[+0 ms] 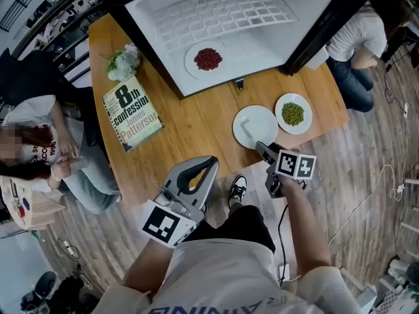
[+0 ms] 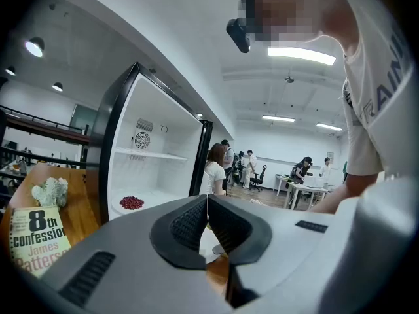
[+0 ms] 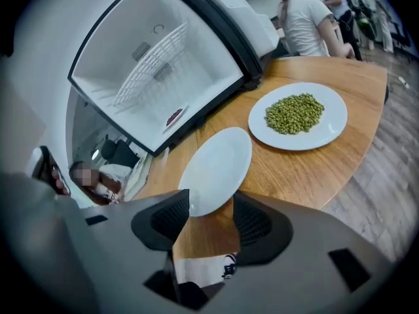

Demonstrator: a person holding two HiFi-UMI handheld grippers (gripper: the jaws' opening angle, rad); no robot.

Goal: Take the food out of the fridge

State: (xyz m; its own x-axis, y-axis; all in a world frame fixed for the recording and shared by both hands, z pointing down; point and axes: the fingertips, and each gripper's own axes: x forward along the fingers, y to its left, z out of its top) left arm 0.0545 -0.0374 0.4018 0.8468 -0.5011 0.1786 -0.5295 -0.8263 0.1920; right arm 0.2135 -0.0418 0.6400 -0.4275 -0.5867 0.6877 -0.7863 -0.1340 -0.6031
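Observation:
The fridge (image 1: 216,18) stands open on the wooden table, and a white plate of red beans (image 1: 208,59) lies on its floor; the left gripper view shows these beans (image 2: 131,203) too. A plate of green peas (image 1: 292,114) and an empty white plate (image 1: 255,126) sit on the table in front of the fridge. My right gripper (image 1: 263,150) is at the empty plate's near rim. In the right gripper view its jaws (image 3: 211,206) stand open around that rim of the empty plate (image 3: 216,165) without pressing it. My left gripper (image 1: 211,164) hovers off the table's near edge, shut and empty (image 2: 207,222).
A paperback book (image 1: 131,113) and a small bunch of pale flowers (image 1: 124,62) lie on the table's left side. A person sits at the left (image 1: 39,149), another by the fridge's right side (image 1: 357,38). The fridge's wire shelf (image 1: 222,15) is bare.

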